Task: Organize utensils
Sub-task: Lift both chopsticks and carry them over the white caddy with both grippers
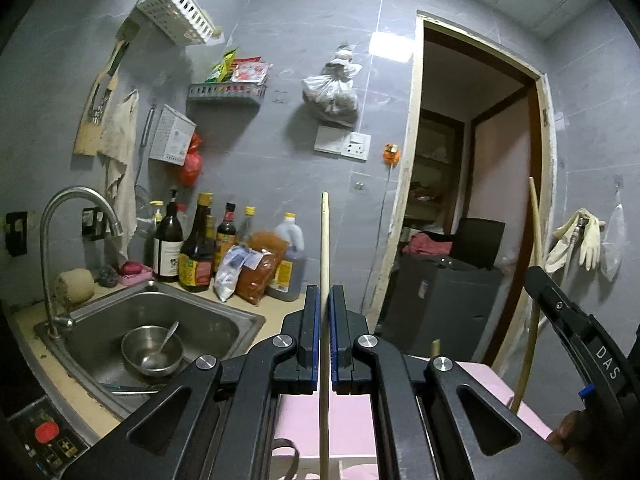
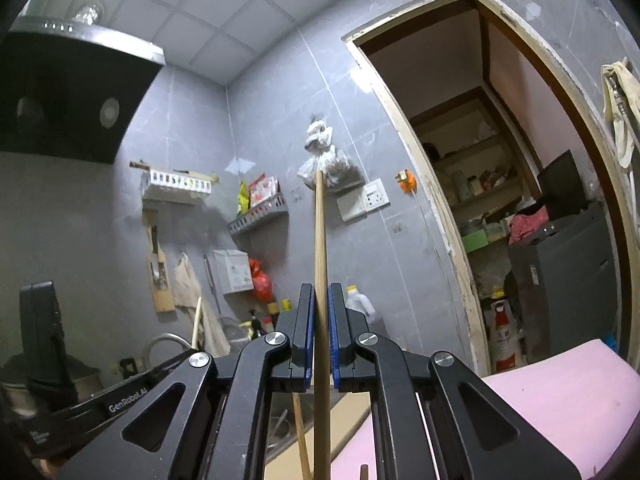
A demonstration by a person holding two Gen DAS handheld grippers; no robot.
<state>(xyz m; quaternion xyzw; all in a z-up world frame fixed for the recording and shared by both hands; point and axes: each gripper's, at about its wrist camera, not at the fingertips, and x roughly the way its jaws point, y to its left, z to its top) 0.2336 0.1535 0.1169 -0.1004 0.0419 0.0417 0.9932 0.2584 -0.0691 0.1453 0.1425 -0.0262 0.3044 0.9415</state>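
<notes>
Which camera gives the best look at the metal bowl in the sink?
The left wrist view: the metal bowl sits in plain sight in the sink, a spoon resting inside. The right wrist view doesn't show it; the claws block the sink area.

Grey tiled walls (image 1: 312,20), open doorway (image 1: 480,160), panelled ceiling (image 2: 224,12)

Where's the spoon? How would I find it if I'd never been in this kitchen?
Look for the steel sink under the curved tap, left of the bottles on the counter. Inside it sits one round metal bowl. The spoon leans in that bowl with its handle poking up to the right, the only utensil in the sink.
</notes>
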